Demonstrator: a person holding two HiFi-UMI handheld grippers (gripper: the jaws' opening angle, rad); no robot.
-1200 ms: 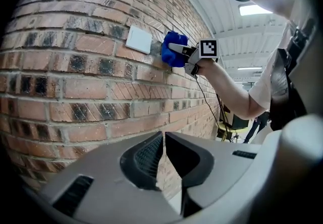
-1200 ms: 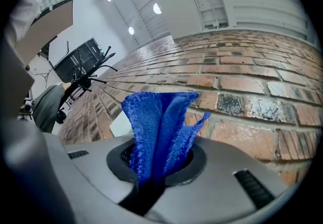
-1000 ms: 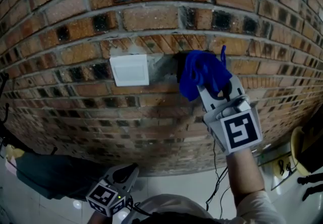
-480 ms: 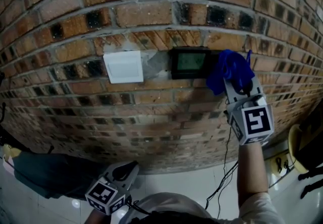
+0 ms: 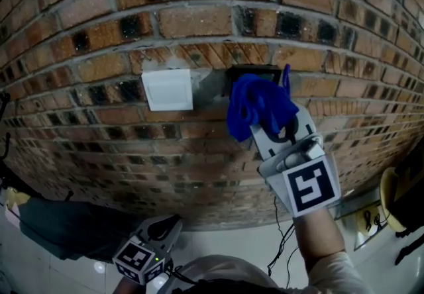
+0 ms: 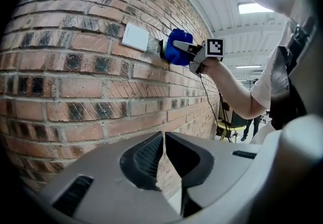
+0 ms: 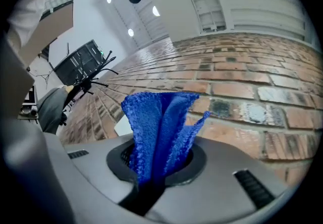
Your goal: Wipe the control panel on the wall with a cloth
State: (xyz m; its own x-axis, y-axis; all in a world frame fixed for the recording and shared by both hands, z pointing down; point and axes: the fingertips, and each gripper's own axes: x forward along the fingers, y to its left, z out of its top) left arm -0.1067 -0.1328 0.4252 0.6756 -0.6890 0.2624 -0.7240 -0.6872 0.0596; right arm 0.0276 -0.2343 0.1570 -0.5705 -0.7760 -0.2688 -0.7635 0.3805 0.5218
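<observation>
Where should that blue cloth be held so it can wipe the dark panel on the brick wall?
By its bunched end, coming from the room side, away from the wall. The blue cloth is limp, so pinching the gathered folds leaves the loose part fanning out toward the control panel. The right gripper holds it this way now, clamped on the bunch.

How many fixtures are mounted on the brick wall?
2: a white plate at left; the dark control panel right of it, mostly hidden by the blue cloth in the right gripper.
</observation>
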